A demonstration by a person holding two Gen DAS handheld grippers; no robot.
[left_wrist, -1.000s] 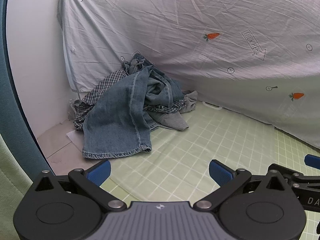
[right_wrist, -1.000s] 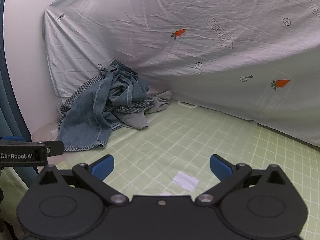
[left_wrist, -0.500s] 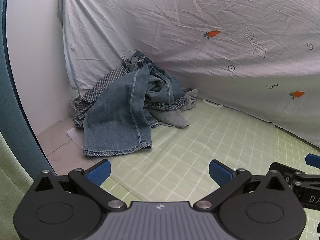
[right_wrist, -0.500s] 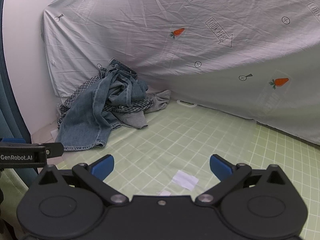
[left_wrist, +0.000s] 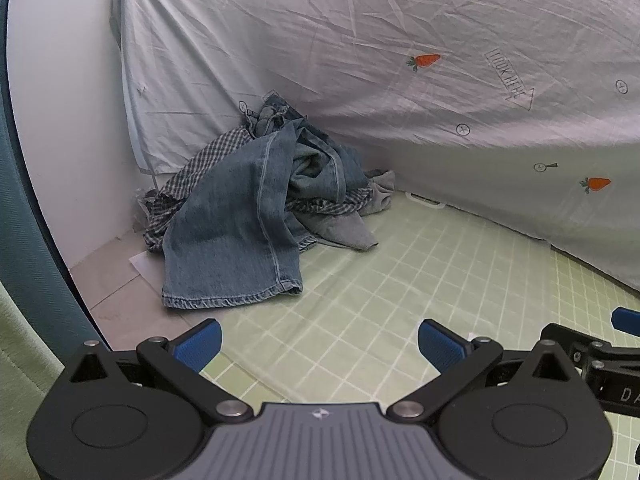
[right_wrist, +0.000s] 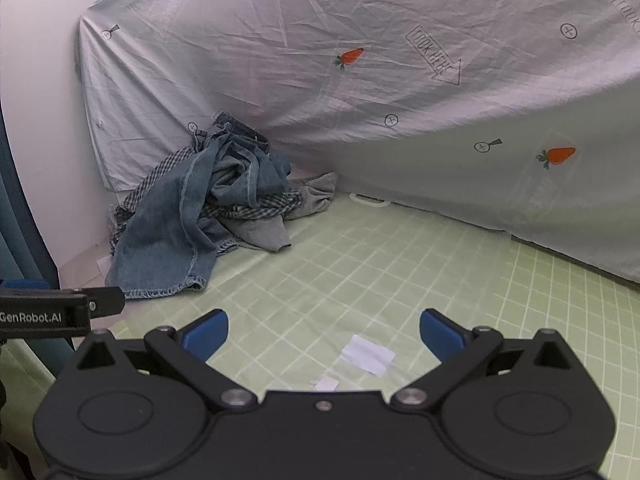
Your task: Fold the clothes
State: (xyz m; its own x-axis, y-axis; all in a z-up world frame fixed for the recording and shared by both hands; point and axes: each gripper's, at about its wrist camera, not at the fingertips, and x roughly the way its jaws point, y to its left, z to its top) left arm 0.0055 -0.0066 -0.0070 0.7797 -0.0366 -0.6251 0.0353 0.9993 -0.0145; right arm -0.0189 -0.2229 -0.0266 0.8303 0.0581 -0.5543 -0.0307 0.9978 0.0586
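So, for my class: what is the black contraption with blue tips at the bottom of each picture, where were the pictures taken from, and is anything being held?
Each picture comes from a camera on a hand-held two-finger gripper, looking forward along its fingers. The left gripper and right gripper both stand open and hold nothing. Ahead, on a green checked mat, lies a pile of clothes: jeans, a checked garment and a grey garment. A carrot-print sheet hangs behind. Small white paper scraps lie by the right gripper.

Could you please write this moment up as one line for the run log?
stage: approach | left gripper: open, empty | right gripper: open, empty | clothes pile: unfolded, jeans on top, far left corner of green mat
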